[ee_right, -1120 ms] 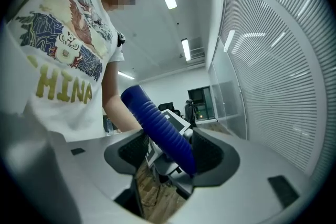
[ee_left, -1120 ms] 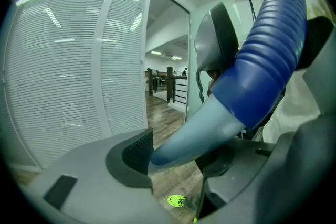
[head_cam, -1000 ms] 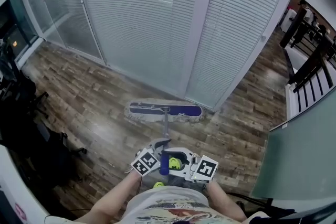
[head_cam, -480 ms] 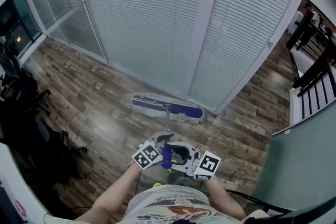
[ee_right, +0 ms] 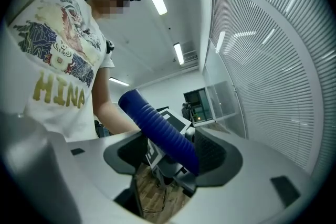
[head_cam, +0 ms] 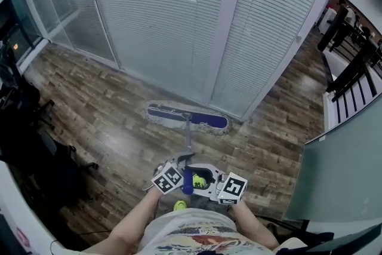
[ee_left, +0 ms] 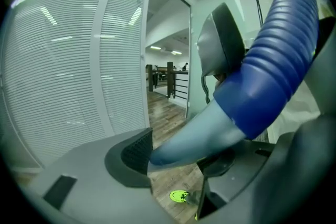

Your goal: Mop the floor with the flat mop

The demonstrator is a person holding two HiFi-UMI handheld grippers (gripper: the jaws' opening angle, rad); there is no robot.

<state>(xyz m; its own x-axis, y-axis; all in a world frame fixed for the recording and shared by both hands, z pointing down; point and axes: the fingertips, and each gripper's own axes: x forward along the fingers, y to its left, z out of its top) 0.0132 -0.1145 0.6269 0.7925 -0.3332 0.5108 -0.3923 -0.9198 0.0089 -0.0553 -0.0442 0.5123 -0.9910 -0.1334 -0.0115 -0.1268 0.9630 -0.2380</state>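
Head view, looking steeply down: the flat mop head (head_cam: 188, 117) lies on the wooden floor (head_cam: 107, 110), its long side roughly parallel to and just near of the foot of a glazed partition with closed blinds (head_cam: 155, 21); its right end lies close to the base of the partition's pale upright post (head_cam: 225, 33). The mop handle (head_cam: 187, 139) runs from the middle of the head back toward the person and ends in a ribbed blue grip (head_cam: 187, 184). The left gripper (head_cam: 182, 160) is closed on the mop handle just below the blue grip, the grey shaft pressing against its ribbed pad (ee_left: 137, 150). The right gripper (head_cam: 193, 180) is closed on the blue grip from the right, the grip crossing obliquely between its two pads. A bright green shoe (head_cam: 180, 206) shows on the floor below the grippers, and the person's printed shirt (head_cam: 191, 239) fills the near edge. Obstructions: dark chairs and equipment (head_cam: 27, 134) crowd the left margin; a frosted glass panel (head_cam: 340, 176) closes the near right; dark railings (head_cam: 352, 68) stand at the far right. Open floor extends left of the mop head along the partition and diagonally right toward the railings; the far side is bounded by the partition itself.
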